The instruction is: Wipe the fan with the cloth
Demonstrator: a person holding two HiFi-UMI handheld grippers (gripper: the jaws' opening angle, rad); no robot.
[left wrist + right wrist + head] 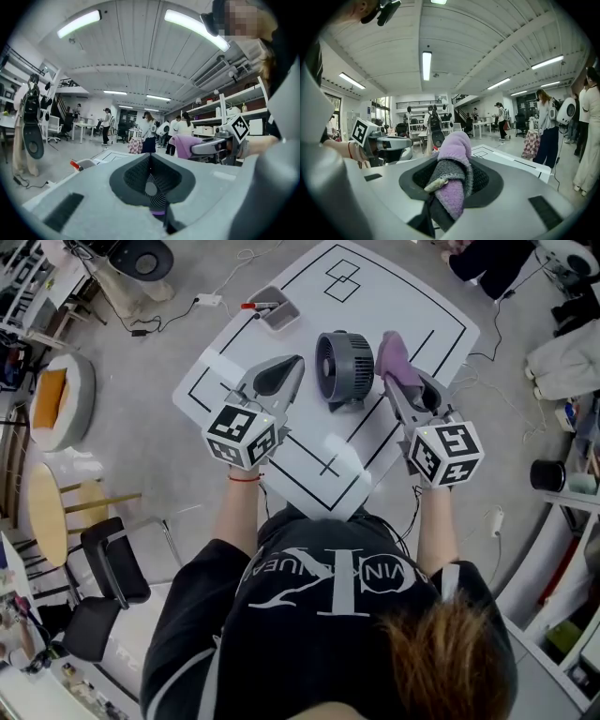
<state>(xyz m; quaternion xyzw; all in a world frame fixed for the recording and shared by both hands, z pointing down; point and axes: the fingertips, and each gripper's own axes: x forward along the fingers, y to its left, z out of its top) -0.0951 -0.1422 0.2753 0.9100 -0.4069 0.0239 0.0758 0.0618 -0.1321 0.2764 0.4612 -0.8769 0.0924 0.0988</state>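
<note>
While the left tongs [296, 362] hung just left of the fan [342, 367], their tips sat pressed together with nothing between them. In the left gripper view only a slice of the fan's grille [152, 187] showed, through the hollow behind those closed tips [150, 155]; the rest of it was blocked by the tongs' own body. Over on the right, the right tongs [392, 381] were clamped on the purple cloth [394, 351]. In the right gripper view the cloth [457, 150] bulged up out of the grip [452, 161], and how far down it ran between them was hidden. From overhead, the cloth sat at the fan's right side, though whether it touched the housing or only hung beside it couldn't be made out. The fan stood upright near the middle of the white table [412, 296], grille facing the left tongs, its foot partly hidden under its own body. Both of the person's hands were mostly covered by the marker cubes [242, 435].

The count: one fan, one cloth, two tongs, two marker cubes, one on each. One small grey tray [278, 315] sat at the table's far left edge with a red-capped pen [255, 306] at its rim; anything else in it was too small to tell. People stood in the distance behind, too small and overlapped to count surely.
</note>
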